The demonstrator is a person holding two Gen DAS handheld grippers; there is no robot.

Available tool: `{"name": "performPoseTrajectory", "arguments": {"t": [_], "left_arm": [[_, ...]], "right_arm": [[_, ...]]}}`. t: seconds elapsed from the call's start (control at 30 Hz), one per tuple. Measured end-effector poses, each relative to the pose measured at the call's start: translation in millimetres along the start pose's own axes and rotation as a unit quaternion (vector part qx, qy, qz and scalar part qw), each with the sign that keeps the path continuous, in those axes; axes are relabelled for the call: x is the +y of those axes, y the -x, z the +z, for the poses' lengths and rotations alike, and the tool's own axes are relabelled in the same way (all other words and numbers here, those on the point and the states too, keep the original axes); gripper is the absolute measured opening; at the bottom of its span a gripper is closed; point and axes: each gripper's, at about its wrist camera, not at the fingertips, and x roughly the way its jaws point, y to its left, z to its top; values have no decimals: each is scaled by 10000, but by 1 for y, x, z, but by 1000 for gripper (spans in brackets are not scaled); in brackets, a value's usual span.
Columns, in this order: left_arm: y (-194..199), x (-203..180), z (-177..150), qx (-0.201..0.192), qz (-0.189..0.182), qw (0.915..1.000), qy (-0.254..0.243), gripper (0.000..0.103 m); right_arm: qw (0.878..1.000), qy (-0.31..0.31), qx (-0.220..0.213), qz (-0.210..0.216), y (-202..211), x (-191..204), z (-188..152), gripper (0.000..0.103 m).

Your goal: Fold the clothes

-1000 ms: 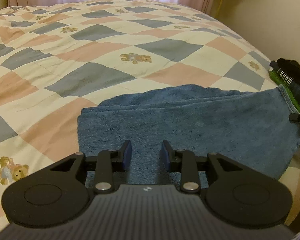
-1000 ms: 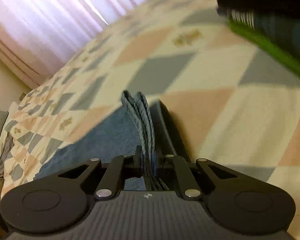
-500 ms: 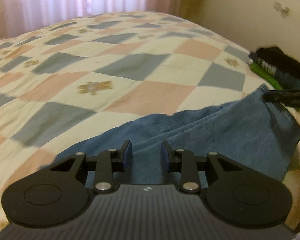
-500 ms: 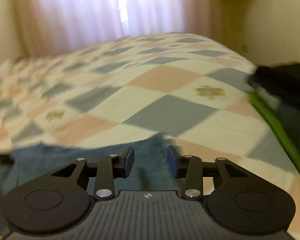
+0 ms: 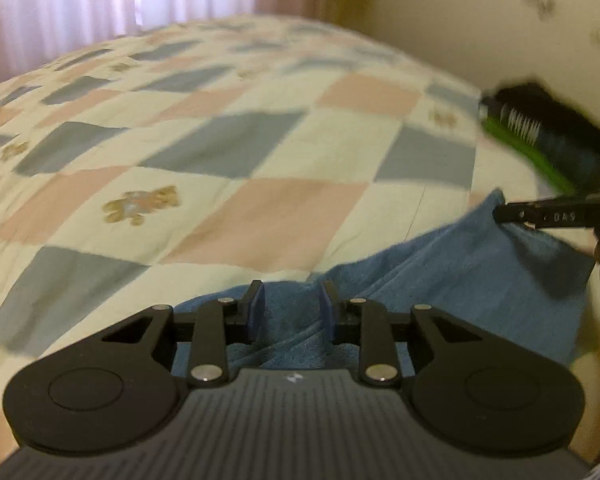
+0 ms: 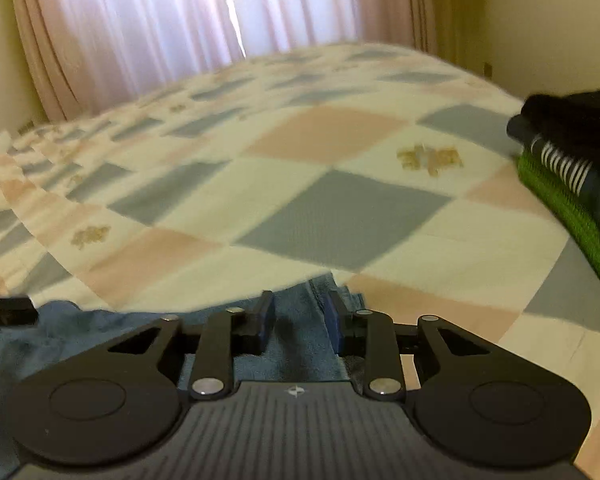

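Folded blue jeans [image 5: 460,280] lie on the checked quilt near the bed's front edge. My left gripper [image 5: 292,300] hovers over their left part, open, with only denim below its fingers. My right gripper [image 6: 300,304] is over the jeans' [image 6: 100,332] right end, and a raised denim edge runs between its fingers. Its jaws are closing, but the pads stand clear of the cloth. In the left wrist view the right gripper [image 5: 504,214] shows side-on at the jeans' far corner. The left gripper [image 6: 4,312] peeks in at the left edge of the right wrist view.
A stack of folded clothes [image 6: 572,172], black and striped over green, sits on the bed to the right, also the stack [image 5: 548,136] in the left wrist view. The checked quilt [image 6: 340,216] stretches back to pink curtains [image 6: 180,20]. A cream wall [image 5: 460,20] stands at the right.
My right gripper let go of the bunched denim edge, opened, and rolled level. My left gripper slid rightward along the jeans, staying open.
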Motion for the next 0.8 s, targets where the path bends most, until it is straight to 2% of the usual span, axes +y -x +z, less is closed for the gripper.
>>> {"name": "performPoseTrajectory", "arguments": {"t": [0.03,0.1,0.13,0.17,0.23,0.33,0.37,0.47,0.57,0.63,0.7,0.8], "left_arm": [[-16,-2,1,160,61,9998,-93,25],[-39,9,-2,370,0,9993,-3,27],[-43,15,-2,423,-86,9990,106,24],[-39,22,1,415,-162,9987,233,22],[-25,34,6,334,-306,9978,478,22],[6,60,15,163,-240,9976,628,23],[17,67,17,123,-234,9979,585,23],[45,73,11,84,-316,9994,-62,23],[47,73,-14,349,-563,9911,-1155,24],[38,87,-32,707,-713,9835,-1505,25],[46,106,-36,675,-993,9770,-1764,25],[66,130,-32,466,-1241,9628,-2354,24]], "right_arm": [[9998,-55,166,-56,-11,-4,-5,30],[9996,-234,131,23,-21,-16,-11,31],[9992,-371,127,6,-20,-22,-13,44],[9980,-602,194,-97,-17,-30,-13,51],[9929,-1147,114,-293,-1,-49,-16,48],[9904,-1136,-314,-720,43,-48,-24,44],[9899,-1134,-437,-729,56,-42,-30,44],[9905,-846,-673,-846,83,-12,-50,39],[9889,-433,-327,-1386,73,17,-76,37],[9813,-705,-78,-1787,59,18,-91,34],[9706,-1257,-232,-2040,66,24,-92,34],[9541,-1553,-483,-2515,90,67,-90,34]]}}
